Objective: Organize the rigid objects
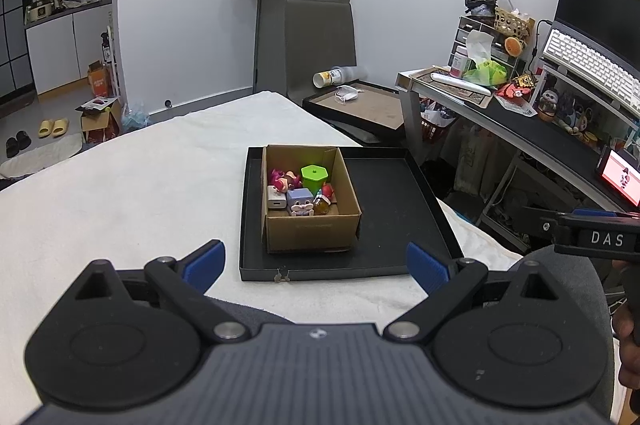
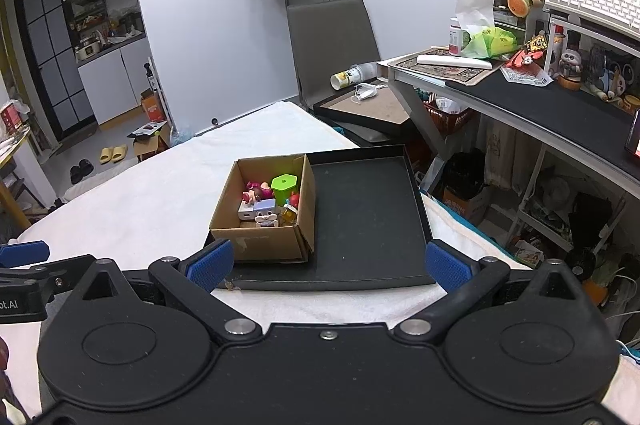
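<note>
A small cardboard box [image 1: 312, 231] stands in the left half of a shallow black tray [image 1: 392, 217] on a white cloth-covered table. Inside the box lie a green hexagonal lidded cup [image 1: 315, 176], a pink figure [image 1: 282, 179], a blue-grey rabbit toy [image 1: 301, 203], a white charger [image 1: 277, 202] and a small amber bottle [image 1: 322, 205]. The box [image 2: 264, 241] and tray [image 2: 368, 225] also show in the right wrist view. My left gripper [image 1: 316, 267] is open and empty, near the tray's front edge. My right gripper [image 2: 330, 263] is open and empty, also in front of the tray.
A grey chair [image 1: 320, 45] stands beyond the table with a second tray [image 1: 356, 105] and a fallen cup [image 1: 332, 77] on it. A cluttered desk [image 1: 520, 113] with a keyboard [image 1: 588, 65] lies to the right. The right gripper's body [image 1: 596, 237] shows at the right edge.
</note>
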A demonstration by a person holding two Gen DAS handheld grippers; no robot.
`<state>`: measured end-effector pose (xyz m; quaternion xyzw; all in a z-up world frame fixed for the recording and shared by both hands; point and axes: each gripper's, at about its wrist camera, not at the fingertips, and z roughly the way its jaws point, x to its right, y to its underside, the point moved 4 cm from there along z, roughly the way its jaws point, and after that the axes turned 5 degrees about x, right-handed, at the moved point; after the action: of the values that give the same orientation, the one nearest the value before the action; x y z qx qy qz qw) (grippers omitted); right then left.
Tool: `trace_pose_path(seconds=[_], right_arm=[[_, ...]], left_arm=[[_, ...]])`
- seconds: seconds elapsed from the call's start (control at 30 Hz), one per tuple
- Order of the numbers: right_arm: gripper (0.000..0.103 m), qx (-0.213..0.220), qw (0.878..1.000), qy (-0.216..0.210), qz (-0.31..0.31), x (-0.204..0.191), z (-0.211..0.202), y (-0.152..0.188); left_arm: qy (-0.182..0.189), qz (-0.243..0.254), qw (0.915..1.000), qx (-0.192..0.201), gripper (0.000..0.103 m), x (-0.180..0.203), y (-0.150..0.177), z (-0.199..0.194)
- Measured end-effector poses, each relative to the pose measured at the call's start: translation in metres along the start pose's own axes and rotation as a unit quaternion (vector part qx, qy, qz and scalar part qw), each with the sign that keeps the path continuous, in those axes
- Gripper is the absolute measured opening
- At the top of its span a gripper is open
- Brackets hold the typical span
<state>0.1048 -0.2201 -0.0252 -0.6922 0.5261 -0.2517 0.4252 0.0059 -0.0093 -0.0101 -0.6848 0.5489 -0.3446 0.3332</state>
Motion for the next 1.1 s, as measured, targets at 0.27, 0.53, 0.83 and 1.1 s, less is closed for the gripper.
trace_pose_path(seconds=[0.27,0.53,0.83,1.1], right_arm=[[0.103,-0.001,1.000,-0.002,-0.001,-0.0011,-0.0002,0.0011],[0.103,-0.001,1.000,-0.002,0.001,-0.0006,-0.0005,0.0009],[0.103,-0.003,1.000,-0.004,-0.001,-0.0008,0.0002,0.0025],[0.103,-0.005,1.000,-0.004,0.000,0.0002,0.0023,0.0038]], left_arm=[[-0.001,-0.001,1.0000,0.001,0.097,0.0005,-0.0003,-0.0007],[0.003,0.002,1.0000,0.001,0.097,0.0008,-0.0005,-0.0028],[0.008,0.000,0.9999,0.007,0.096,0.0003,0.0001,-0.0035],[0.008,0.000,0.9999,0.015,0.097,-0.0008,0.0019,-0.0053]])
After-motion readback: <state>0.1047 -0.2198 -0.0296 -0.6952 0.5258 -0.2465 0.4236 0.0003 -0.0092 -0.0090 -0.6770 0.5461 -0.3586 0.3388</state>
